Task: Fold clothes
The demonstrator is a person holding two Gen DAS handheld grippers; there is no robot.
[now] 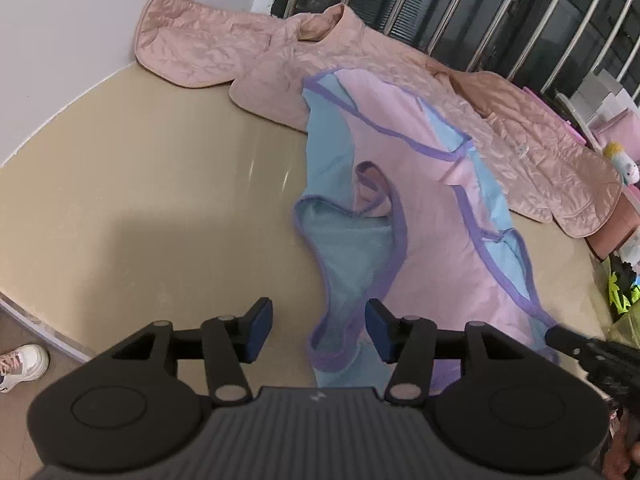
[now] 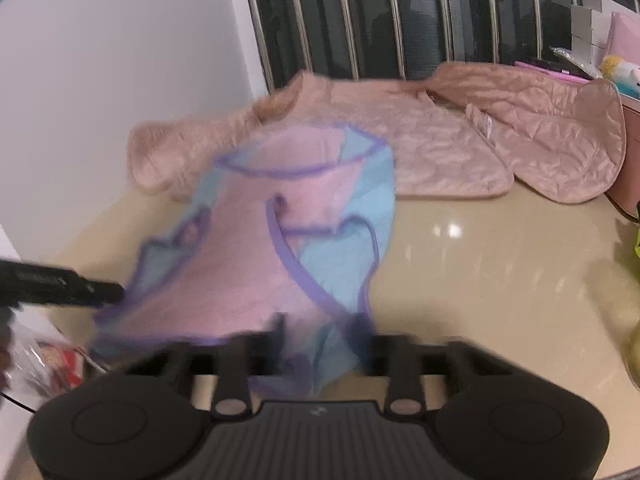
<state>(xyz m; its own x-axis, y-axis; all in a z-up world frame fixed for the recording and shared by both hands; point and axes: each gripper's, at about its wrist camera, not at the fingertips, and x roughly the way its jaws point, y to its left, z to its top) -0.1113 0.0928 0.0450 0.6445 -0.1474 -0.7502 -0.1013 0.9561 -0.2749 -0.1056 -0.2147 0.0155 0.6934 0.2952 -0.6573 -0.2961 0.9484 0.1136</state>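
Observation:
A pink and light-blue garment with purple trim point(image 1: 420, 200) lies rumpled on the beige table point(image 1: 160, 200). It also shows in the right wrist view point(image 2: 248, 264). My left gripper point(image 1: 320, 330) is open, its blue pads either side of the garment's near blue strap, low over the cloth. My right gripper point(image 2: 324, 340) is blurred by motion; its fingers stand apart around the garment's near edge. The right gripper's tip shows in the left wrist view point(image 1: 560, 338) at the garment's right edge. The left gripper's finger shows in the right wrist view point(image 2: 80, 288) at the garment's left edge.
A quilted pink jacket point(image 1: 360, 64) lies spread behind the garment, against a white wall and a barred window point(image 1: 480, 8). Pink boxes and a plush toy point(image 1: 622, 160) crowd the right end. A white shoe point(image 1: 24, 364) is on the floor beyond the table's left edge.

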